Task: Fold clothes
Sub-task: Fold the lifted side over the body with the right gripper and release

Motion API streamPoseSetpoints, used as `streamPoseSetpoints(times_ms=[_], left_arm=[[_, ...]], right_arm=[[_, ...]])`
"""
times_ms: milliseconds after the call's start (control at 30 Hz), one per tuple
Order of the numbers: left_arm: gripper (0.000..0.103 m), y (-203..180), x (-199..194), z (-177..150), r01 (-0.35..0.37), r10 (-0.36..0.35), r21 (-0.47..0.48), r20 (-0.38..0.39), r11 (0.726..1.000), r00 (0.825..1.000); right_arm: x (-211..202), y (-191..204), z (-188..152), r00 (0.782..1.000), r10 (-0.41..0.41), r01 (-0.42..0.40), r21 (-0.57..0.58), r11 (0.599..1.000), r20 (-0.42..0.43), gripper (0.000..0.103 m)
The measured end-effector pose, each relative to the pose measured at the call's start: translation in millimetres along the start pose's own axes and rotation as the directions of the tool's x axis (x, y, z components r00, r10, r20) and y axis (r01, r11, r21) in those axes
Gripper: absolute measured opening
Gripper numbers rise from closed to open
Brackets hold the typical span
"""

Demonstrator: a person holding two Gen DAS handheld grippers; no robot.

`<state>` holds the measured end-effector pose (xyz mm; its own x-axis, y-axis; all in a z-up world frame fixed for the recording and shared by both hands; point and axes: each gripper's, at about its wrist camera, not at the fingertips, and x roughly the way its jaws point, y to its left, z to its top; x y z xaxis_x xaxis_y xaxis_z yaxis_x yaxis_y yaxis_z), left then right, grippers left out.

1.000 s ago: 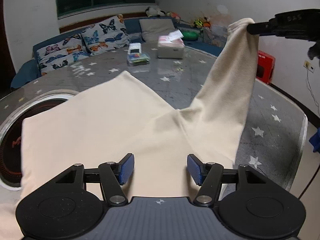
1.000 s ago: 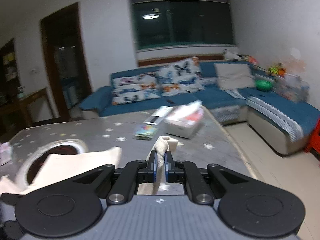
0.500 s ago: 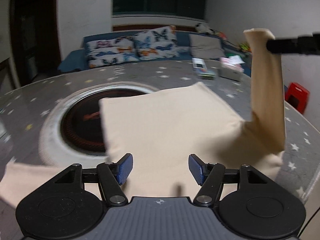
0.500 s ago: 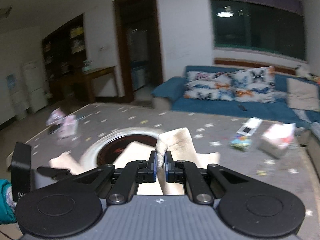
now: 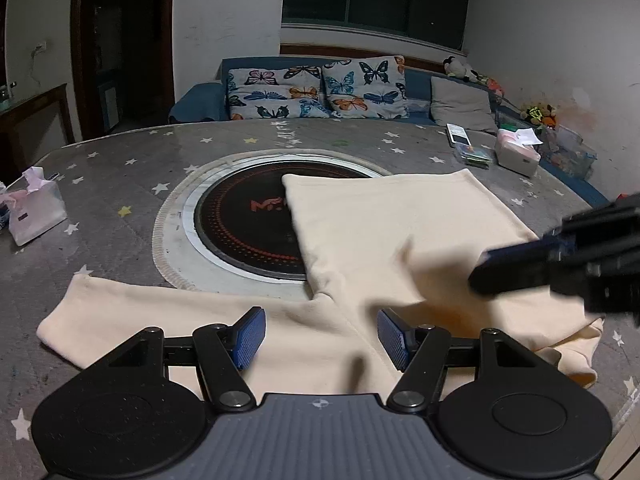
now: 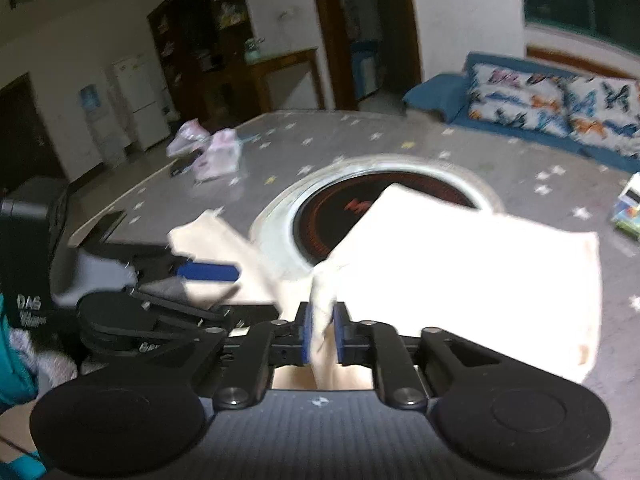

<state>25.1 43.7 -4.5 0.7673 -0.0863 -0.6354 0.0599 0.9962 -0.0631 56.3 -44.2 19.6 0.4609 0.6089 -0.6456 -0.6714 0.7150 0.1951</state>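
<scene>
A cream garment (image 5: pixel 384 236) lies spread on the grey star-patterned table (image 5: pixel 120 152), partly over the round black hotplate (image 5: pixel 244 224). One sleeve (image 5: pixel 120 320) stretches out to the left. My left gripper (image 5: pixel 320 334) is open and empty, low over the garment's near edge. My right gripper (image 6: pixel 321 334) is shut on a fold of the cream garment (image 6: pixel 460 264), with the other sleeve folded across the body. It shows blurred at the right of the left wrist view (image 5: pixel 532 262). The left gripper shows at the left of the right wrist view (image 6: pixel 208 272).
A tissue pack (image 5: pixel 34 210) sits at the table's left. A white tissue box (image 5: pixel 518 154), a remote (image 5: pixel 458 136) and a small packet (image 5: pixel 474 156) sit far right. A blue sofa with butterfly cushions (image 5: pixel 320 92) stands behind the table.
My right gripper has swung the held sleeve from high on the right down and across the garment's body. My left gripper's view turned left; it stays open.
</scene>
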Motion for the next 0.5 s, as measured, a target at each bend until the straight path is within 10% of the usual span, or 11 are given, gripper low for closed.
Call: streamPoseSetpoints(times_ms=[500], left_arm=[[0.05,-44.0,4.8,6.6,0.127,-0.129,0.101,0.015,0.987,0.992]], right_arm=[[-39.1,-69.9,-44.5,0.97,-0.226,0.23,0.039,0.973,-0.087,0.017]])
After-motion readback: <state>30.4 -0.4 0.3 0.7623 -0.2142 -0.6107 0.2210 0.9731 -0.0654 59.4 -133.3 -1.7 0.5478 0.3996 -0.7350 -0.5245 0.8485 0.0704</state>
